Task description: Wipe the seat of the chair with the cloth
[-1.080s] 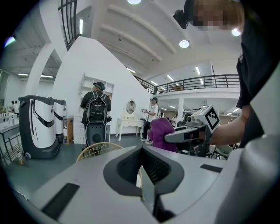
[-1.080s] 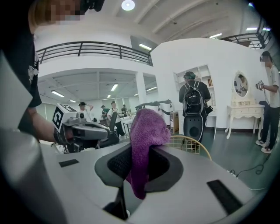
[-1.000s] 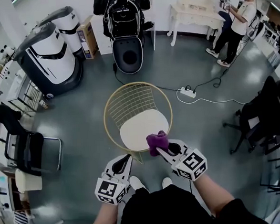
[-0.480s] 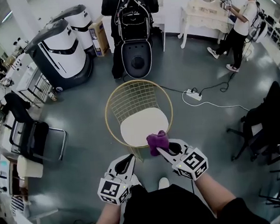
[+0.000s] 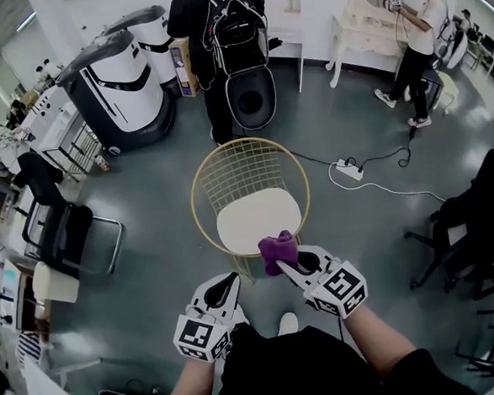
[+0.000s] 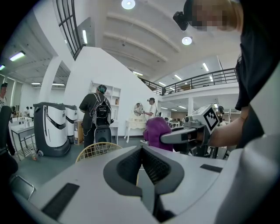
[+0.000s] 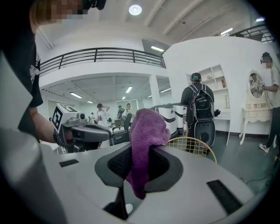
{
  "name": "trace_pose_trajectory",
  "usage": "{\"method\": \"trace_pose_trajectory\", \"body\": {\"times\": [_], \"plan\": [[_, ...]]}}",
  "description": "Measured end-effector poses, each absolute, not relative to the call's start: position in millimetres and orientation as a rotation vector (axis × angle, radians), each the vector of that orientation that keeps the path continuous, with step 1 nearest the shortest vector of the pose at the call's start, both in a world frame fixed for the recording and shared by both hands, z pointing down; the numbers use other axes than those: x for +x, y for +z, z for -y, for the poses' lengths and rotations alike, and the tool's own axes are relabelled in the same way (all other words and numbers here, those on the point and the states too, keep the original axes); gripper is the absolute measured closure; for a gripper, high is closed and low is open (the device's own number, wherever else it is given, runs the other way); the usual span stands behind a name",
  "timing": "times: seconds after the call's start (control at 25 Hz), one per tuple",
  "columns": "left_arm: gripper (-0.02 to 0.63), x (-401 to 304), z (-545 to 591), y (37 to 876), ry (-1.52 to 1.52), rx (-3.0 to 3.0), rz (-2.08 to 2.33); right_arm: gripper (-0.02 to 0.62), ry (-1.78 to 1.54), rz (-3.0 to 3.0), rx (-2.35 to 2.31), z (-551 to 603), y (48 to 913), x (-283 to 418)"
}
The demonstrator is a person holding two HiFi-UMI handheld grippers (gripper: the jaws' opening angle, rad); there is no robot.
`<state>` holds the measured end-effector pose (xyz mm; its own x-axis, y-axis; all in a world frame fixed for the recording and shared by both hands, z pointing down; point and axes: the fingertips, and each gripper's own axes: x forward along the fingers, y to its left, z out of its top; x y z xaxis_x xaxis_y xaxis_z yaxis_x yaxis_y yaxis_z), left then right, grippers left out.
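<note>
A gold wire chair (image 5: 243,169) with a round cream seat (image 5: 257,219) stands on the grey floor right in front of me. My right gripper (image 5: 283,263) is shut on a bunched purple cloth (image 5: 277,248), held at the seat's near edge; in the right gripper view the cloth (image 7: 145,139) hangs between the pads. My left gripper (image 5: 226,284) sits lower left of the seat, shut with nothing in it; its pads (image 6: 141,165) meet in the left gripper view, where the chair's back (image 6: 98,150) shows beyond.
A person with a black backpack (image 5: 237,33) stands just behind the chair beside a black pod seat (image 5: 252,97). Large white-and-black machines (image 5: 123,76) stand at back left, a black office chair (image 5: 64,237) at left. A power strip and cable (image 5: 349,171) lie on the floor at right.
Both grippers keep their places with the cloth still held. The head view has shifted, so the chair and room sit slightly right and lower, and the people in the background have moved.
</note>
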<state>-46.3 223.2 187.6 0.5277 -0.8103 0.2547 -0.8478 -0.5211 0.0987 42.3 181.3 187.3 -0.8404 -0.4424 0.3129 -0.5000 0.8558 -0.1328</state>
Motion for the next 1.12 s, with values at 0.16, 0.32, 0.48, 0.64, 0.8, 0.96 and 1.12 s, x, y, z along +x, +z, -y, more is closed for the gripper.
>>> {"method": "trace_pose_trajectory", "body": {"times": [0.16, 0.32, 0.48, 0.64, 0.8, 0.96, 1.12], "plan": [[0.599, -42.7, -223.1, 188.2, 0.259, 2.553, 1.415, 0.522, 0.305, 2.761, 0.702, -182.6, 189.2, 44.3], [0.599, -41.2, -224.9, 189.7, 0.258, 2.555, 1.414, 0.522, 0.308, 2.759, 0.705, -184.1, 191.0, 45.9], [0.598, -41.5, -223.9, 192.1, 0.256, 2.548, 1.41, 0.522, 0.319, 2.755, 0.708, -182.4, 193.2, 46.3], [0.599, -42.4, -222.1, 192.1, 0.256, 2.545, 1.413, 0.522, 0.324, 2.756, 0.707, -180.5, 193.7, 45.3], [0.599, -42.3, -222.7, 192.0, 0.255, 2.545, 1.417, 0.522, 0.32, 2.756, 0.697, -181.2, 194.6, 44.8], [0.599, -42.9, -223.1, 191.3, 0.269, 2.546, 1.419, 0.522, 0.318, 2.758, 0.691, -180.0, 193.5, 43.9], [0.598, -44.8, -225.2, 190.8, 0.271, 2.544, 1.423, 0.522, 0.315, 2.758, 0.684, -181.3, 192.7, 41.9]]}}
